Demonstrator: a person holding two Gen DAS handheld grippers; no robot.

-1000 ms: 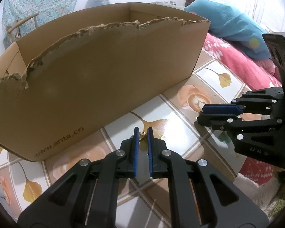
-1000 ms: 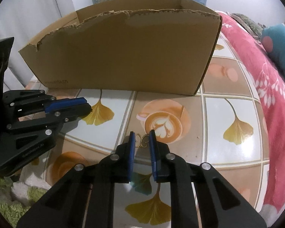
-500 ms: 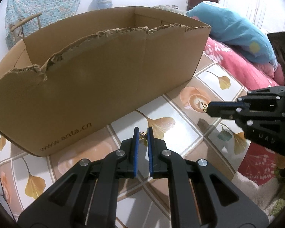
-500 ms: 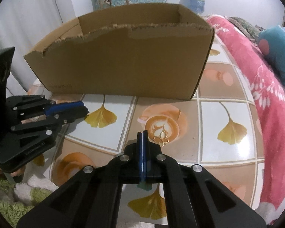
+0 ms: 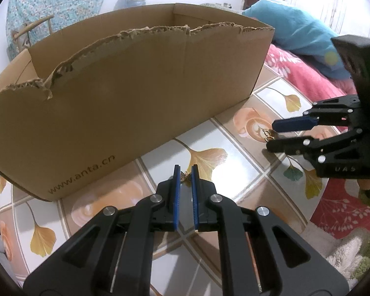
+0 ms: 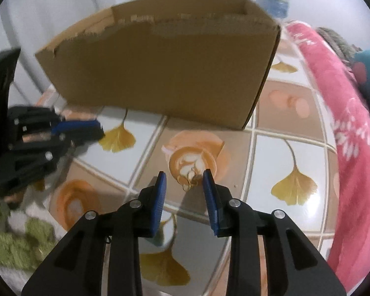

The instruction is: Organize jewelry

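Cardboard box (image 5: pixel 135 93), torn corrugated rim, inside hidden, fills upper frame | right view motion-blurred | left gripper (image 5: pixel 185 176) clenched on small gold butterfly charm (image 5: pixel 185 176), lower centre | right gripper (image 6: pixel 185 180) jaws just opening, released; gold ring earrings (image 6: pixel 190 178) between pads on glossy tablecloth (image 6: pixel 283 153), detail unclear.

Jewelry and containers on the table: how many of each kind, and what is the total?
Butterfly charm: 1
Gold ring-shaped piece: 1
Cardboard box: 1
Total: 3
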